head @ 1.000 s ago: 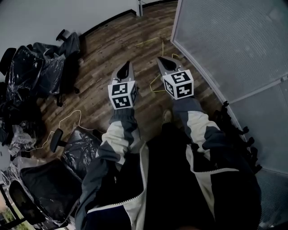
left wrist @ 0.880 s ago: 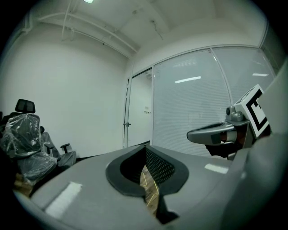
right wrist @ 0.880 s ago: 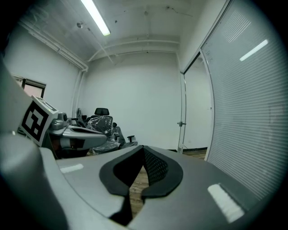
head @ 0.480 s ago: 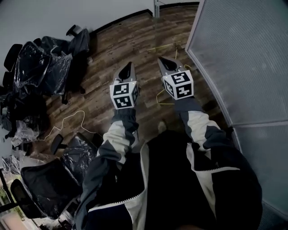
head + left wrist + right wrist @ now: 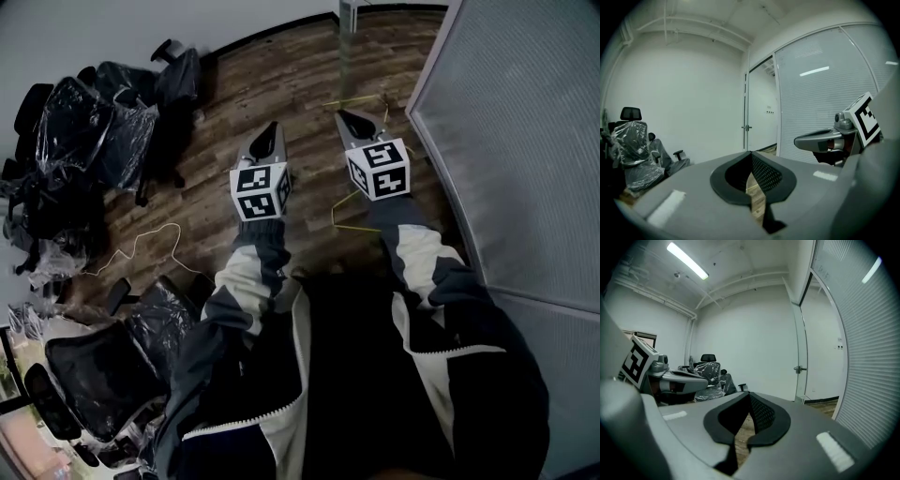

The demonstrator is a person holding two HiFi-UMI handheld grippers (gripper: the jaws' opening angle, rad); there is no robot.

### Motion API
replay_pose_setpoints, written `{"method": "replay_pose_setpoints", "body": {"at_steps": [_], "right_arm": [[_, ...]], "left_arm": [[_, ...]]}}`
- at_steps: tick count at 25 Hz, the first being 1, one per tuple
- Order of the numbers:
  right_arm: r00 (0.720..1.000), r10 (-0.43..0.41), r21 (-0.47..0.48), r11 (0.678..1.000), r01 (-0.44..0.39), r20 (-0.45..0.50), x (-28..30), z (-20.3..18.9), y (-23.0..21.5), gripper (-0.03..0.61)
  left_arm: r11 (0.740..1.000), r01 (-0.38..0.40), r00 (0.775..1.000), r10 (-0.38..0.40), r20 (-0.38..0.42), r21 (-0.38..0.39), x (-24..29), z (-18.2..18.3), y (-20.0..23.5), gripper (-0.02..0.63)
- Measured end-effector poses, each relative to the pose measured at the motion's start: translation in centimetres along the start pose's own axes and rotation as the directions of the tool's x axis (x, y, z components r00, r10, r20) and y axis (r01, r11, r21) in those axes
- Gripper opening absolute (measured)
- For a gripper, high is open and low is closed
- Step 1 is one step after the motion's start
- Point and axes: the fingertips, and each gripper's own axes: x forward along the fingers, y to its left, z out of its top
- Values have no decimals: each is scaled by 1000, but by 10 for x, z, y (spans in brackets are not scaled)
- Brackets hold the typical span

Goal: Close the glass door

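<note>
The glass door (image 5: 761, 112) stands ajar at the room's far end, its metal handle (image 5: 746, 127) on the near edge; the right gripper view shows the same handle (image 5: 800, 369). In the head view only the door's foot (image 5: 349, 11) shows at the top. My left gripper (image 5: 267, 133) and right gripper (image 5: 350, 118) are held side by side above the wood floor, both pointing toward the door and well short of it. Each is shut with nothing between its jaws, as seen on the left gripper (image 5: 751, 153) and right gripper (image 5: 750, 395) in their own views.
A frosted glass partition (image 5: 525, 122) runs along my right. Plastic-wrapped office chairs (image 5: 103, 122) crowd the left, with another chair (image 5: 112, 375) near my left leg. A yellow wire (image 5: 352, 202) and a white cable (image 5: 141, 246) lie on the floor.
Both grippers have travelled forward with the person toward the door. The partition's edge and the chairs have slid back in the head view. Both stay shut.
</note>
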Motion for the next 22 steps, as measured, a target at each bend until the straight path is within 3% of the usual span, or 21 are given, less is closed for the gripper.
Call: {"method": "replay_pose_setpoints", "body": {"at_steps": [10,16,22], "right_arm": [[1000,-1,-12,1000,2,1,72,14,-23,5],[998,-66,-14,998,66,-5,134,28,-48,5],[992,-125,-22,992,125,-1,213,55,-60,5]], "left_arm": [[1000,-7,1000,7,10,-11,65,13,50,5],[998,55,998,-55,19,-29,127,21,90,5],[994,110,993,-111,41,24,191,44,148,5]]}}
